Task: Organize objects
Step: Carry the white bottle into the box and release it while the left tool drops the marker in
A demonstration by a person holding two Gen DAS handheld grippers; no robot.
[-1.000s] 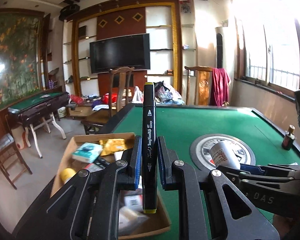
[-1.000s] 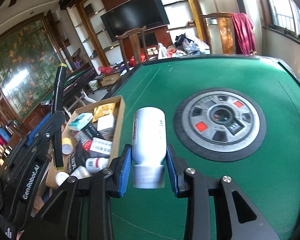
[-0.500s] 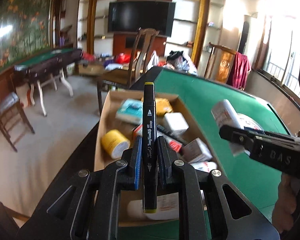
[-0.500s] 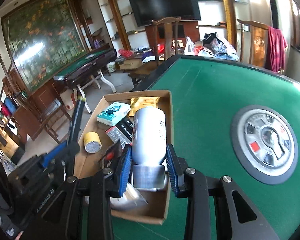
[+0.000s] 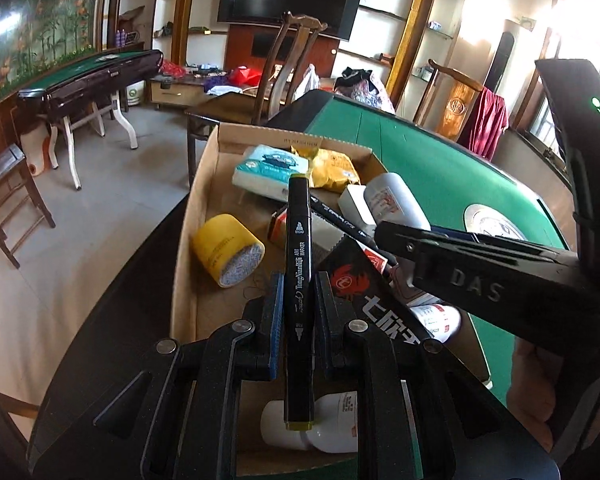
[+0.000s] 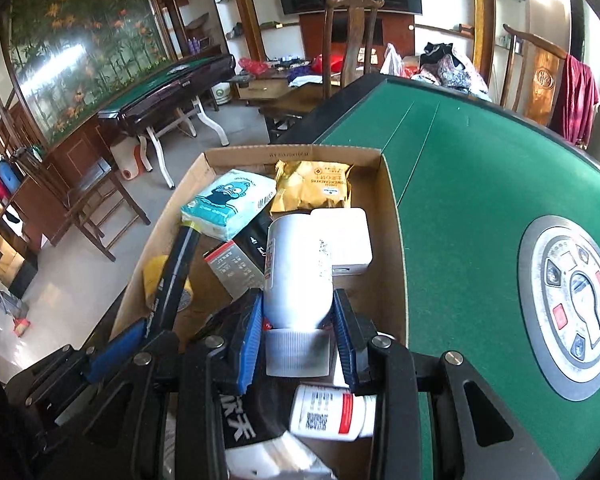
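My left gripper [image 5: 298,300] is shut on a black art marker [image 5: 299,264] with yellow ends, held upright over the open cardboard box [image 5: 204,184]. In the right wrist view my right gripper [image 6: 298,324] is shut on a white bottle [image 6: 298,276] with a ribbed cap, also above the cardboard box [image 6: 392,232]. The marker [image 6: 172,280] and left gripper show at the left of that view. The right gripper's black body [image 5: 480,276] crosses the left wrist view at the right. The box holds a tissue pack [image 6: 230,202], a gold snack bag [image 6: 312,188], a yellow tape roll [image 5: 228,250] and several small packages.
The box sits at the left edge of a green felt table [image 6: 480,184] with a round metal centre panel [image 6: 572,304]. A white bottle with a red label [image 6: 328,412] lies in the box near me. Beyond the table's edge stand a wooden chair [image 6: 348,44] and a second folding table [image 6: 168,92].
Both grippers have swung left from over the green felt to above the cardboard box and tilted downward. Each still holds its object.
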